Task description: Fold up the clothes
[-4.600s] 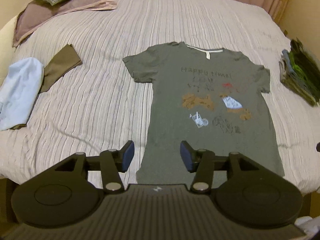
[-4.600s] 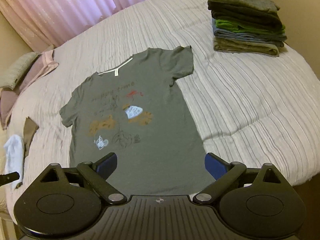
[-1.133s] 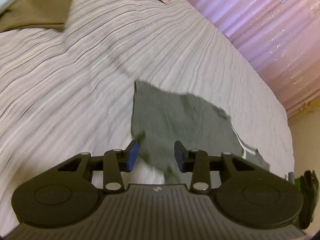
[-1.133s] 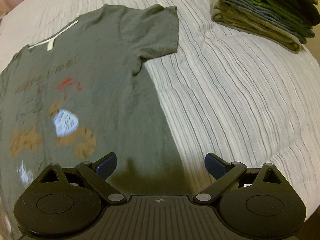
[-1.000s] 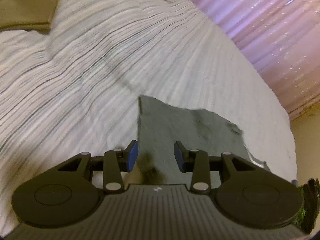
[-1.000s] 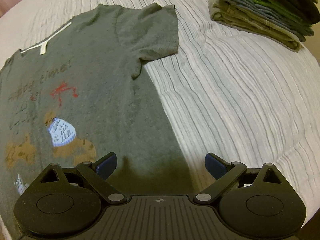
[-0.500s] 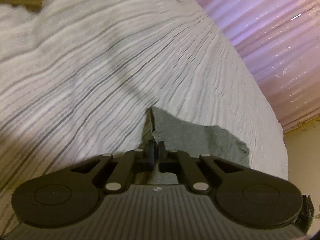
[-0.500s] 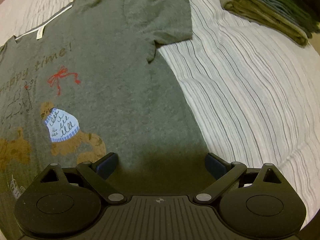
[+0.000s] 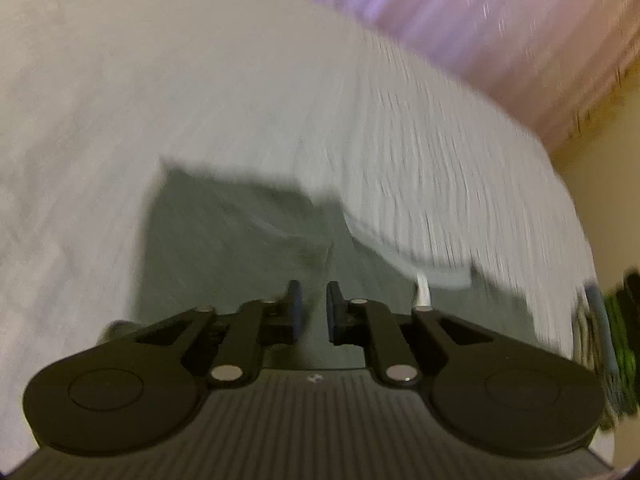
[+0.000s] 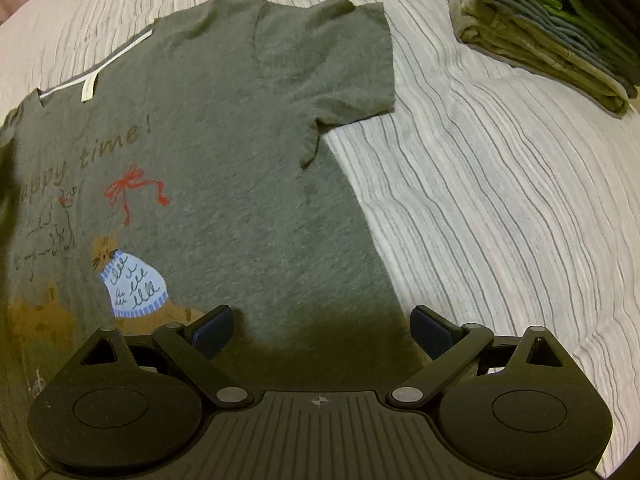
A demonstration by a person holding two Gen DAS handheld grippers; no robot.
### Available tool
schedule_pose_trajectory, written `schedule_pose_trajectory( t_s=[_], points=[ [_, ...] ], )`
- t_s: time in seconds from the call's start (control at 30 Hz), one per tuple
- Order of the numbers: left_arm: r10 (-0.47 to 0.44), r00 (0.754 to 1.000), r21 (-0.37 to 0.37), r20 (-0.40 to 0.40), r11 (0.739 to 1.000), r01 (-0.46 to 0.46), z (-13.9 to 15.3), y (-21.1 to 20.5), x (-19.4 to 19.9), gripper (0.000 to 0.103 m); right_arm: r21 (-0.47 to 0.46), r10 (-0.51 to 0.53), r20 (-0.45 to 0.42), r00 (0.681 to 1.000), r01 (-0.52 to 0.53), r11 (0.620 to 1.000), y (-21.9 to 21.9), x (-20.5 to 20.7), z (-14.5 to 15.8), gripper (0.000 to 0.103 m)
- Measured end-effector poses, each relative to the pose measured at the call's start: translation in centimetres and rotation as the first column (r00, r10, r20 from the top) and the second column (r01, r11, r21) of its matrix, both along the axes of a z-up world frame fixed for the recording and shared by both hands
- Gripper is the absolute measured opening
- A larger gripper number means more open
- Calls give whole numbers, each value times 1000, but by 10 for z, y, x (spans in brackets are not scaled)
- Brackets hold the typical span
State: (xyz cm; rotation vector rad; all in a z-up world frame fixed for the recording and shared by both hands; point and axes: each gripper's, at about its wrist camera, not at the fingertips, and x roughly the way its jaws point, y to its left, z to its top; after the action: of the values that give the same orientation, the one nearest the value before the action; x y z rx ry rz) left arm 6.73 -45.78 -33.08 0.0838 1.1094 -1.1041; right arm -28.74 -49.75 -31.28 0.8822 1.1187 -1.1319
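Dim warm light; left view motion-blurred; right view sharp, fisheye-bent edges, dark corners.

1 grey tee (image 10: pixel 240 160) at 10 o'clock | 1 stack of folded clothes (image 10: pixel 552 28) at 1 o'clock | 2 grippers | 1 striped bedspread (image 10: pixel 500 200)

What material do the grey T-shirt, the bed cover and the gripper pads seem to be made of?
Grey T-shirt: soft heathered knit, probably cotton jersey; matte, speckled, lying limp and flat.
Bed cover: pale woven or quilted fabric with thin dark stripes and a ribbed, puckered surface; fibre unclear.
Right gripper pads: dark blue, smooth and matte, perhaps rubber or soft plastic on black plastic arms.
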Motion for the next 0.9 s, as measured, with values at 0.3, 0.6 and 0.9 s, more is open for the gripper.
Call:
schedule_pose_trajectory(
  t_s=[0.3,0.6,0.9],
  points=[
    [38,992,-39,118,999,-33,24,87,20,4,-1,-79,43,996,79,997,-3,-33,-4,97],
    [-260,941,190,218,957,220,-22,81,-10,2,-28,-53,92,994,56,998,-8,-40,-3,97],
    [-98,986,119,138,990,81,8,122,-7,4,-10,-260,524,811,311,950,-60,-104,-12,97]
  ],
)
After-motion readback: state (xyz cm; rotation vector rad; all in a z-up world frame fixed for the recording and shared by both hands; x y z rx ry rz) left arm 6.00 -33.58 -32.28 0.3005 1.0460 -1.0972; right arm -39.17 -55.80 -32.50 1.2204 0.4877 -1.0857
